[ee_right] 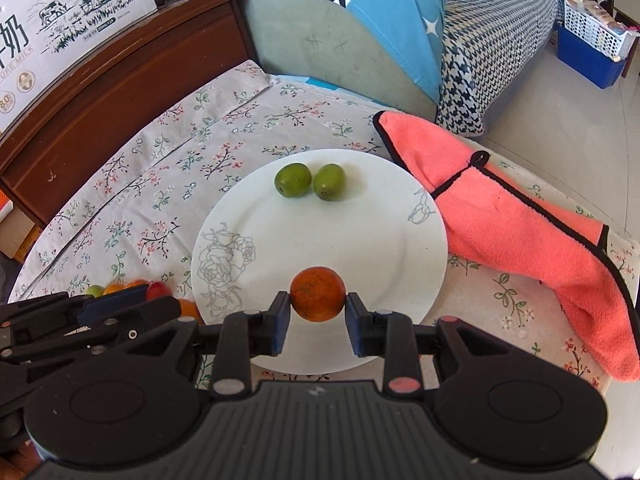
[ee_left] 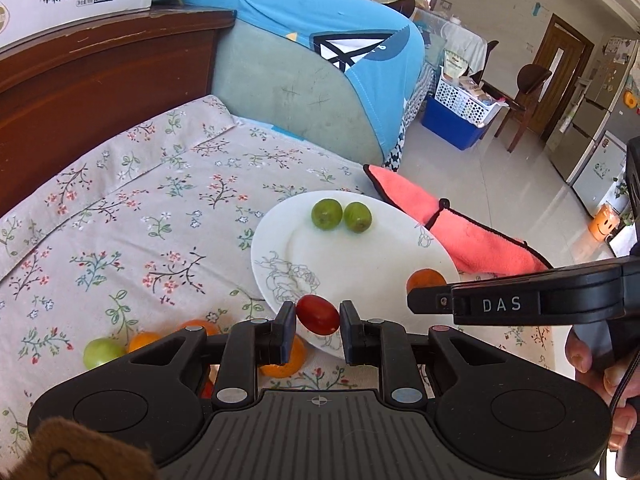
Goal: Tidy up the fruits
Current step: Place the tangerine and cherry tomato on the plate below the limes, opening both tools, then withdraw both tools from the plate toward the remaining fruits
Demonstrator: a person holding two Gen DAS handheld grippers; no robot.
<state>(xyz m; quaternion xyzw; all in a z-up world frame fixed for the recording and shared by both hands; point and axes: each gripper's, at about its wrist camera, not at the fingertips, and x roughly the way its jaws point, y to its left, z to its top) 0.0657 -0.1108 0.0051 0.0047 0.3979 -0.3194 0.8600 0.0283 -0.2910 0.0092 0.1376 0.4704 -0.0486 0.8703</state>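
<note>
A white plate (ee_left: 360,272) (ee_right: 360,240) sits on the floral cloth. Two green fruits (ee_left: 340,214) (ee_right: 310,181) lie at its far side. My left gripper (ee_left: 318,320) is shut on a red cherry tomato (ee_left: 318,315) at the plate's near left rim; it also shows in the right wrist view (ee_right: 158,289). My right gripper (ee_right: 318,304) is shut on a small orange (ee_right: 318,299) over the plate's near part; the orange also shows in the left wrist view (ee_left: 426,280). Left of the plate lie a green fruit (ee_left: 102,352) and several small oranges (ee_left: 146,340).
A pink towel (ee_right: 520,224) (ee_left: 460,232) lies right of the plate, partly over the table edge. A wooden headboard (ee_left: 100,80) and a blue-covered sofa arm (ee_left: 304,60) stand behind the table. A milk carton box (ee_right: 60,20) sits on the headboard.
</note>
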